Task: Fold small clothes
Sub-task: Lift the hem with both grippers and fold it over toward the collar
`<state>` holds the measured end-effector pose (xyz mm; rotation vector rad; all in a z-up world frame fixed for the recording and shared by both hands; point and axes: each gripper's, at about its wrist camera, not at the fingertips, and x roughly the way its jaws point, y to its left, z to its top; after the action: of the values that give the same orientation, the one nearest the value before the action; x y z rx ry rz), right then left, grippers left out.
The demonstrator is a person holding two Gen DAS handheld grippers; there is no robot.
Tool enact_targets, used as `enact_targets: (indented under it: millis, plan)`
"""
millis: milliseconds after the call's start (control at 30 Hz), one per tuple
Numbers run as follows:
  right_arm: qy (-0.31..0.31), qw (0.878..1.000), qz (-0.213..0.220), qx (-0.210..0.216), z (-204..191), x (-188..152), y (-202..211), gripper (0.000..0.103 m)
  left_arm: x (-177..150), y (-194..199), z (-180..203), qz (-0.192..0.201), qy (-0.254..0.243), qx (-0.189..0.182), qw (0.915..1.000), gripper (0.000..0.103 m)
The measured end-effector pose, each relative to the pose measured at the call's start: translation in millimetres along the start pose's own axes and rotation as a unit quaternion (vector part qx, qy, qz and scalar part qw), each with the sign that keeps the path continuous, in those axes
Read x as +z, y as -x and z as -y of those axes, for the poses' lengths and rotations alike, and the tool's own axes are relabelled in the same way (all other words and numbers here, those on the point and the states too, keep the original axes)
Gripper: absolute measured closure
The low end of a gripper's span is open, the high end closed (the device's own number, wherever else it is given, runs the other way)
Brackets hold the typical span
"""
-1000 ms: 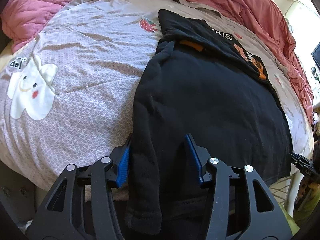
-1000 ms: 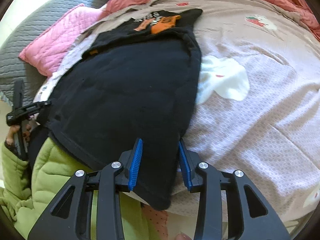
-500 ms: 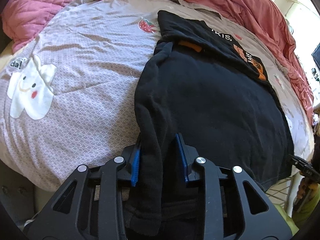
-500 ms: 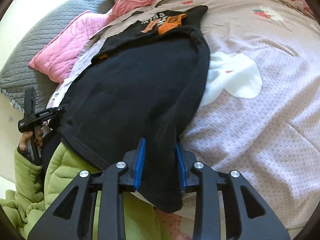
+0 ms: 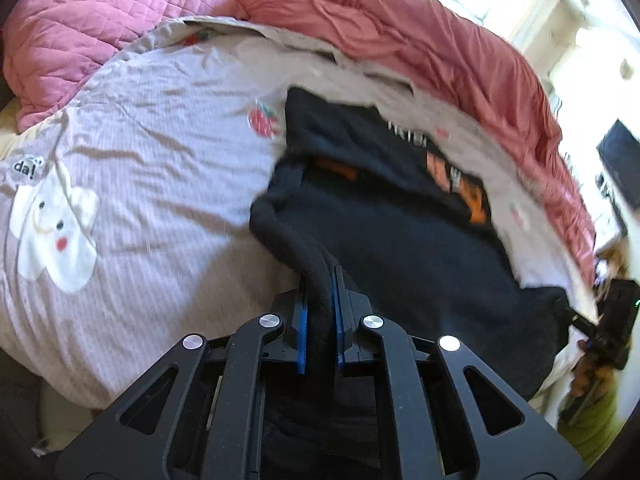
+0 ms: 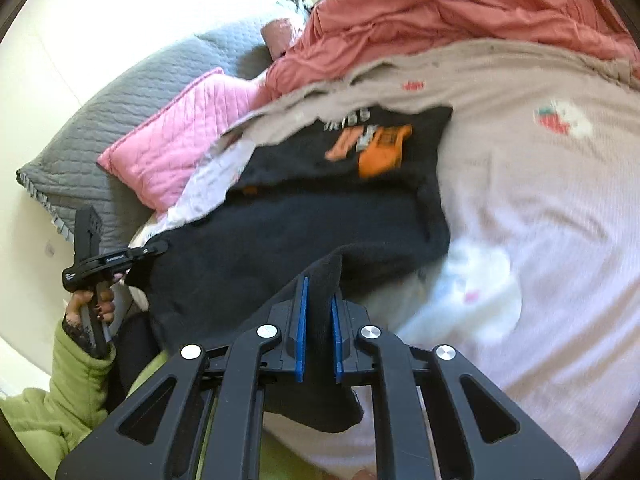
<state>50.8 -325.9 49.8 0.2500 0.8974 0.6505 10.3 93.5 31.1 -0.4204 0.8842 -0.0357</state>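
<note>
Left gripper: clamped on the black garment, lower centre.
Right gripper: clamped on its other corner, lower centre.
Bedspread: beneath.

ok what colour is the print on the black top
Orange and white, on the black fabric top; clearest in the right wrist view.
</note>
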Motion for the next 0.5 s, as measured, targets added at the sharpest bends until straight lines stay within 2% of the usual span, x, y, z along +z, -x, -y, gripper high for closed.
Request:
enact_targets:
  millis: [267, 433, 500]
  plan:
    - [-0.037, 0.998, 0.048, -0.021, 31.6, 46.3, -14.4, 0.094, 54.4, -15.9, -1.7, 0.013, 0.034, -0.009, 0.9993, 0.099]
    - [-0.062, 0.995, 0.065, -0.033, 54.7, 71.7, -27.3, 0.094, 90.1, -42.0, -5.2, 0.011, 0.066, -0.018, 0.9976, 0.099]
    - [-0.064, 0.995, 0.068, -0.04, 59.4, 80.7, -35.0, 0.094, 101.4, -54.0, -4.1, 0.01, 0.072, -0.01, 0.9973, 0.099]
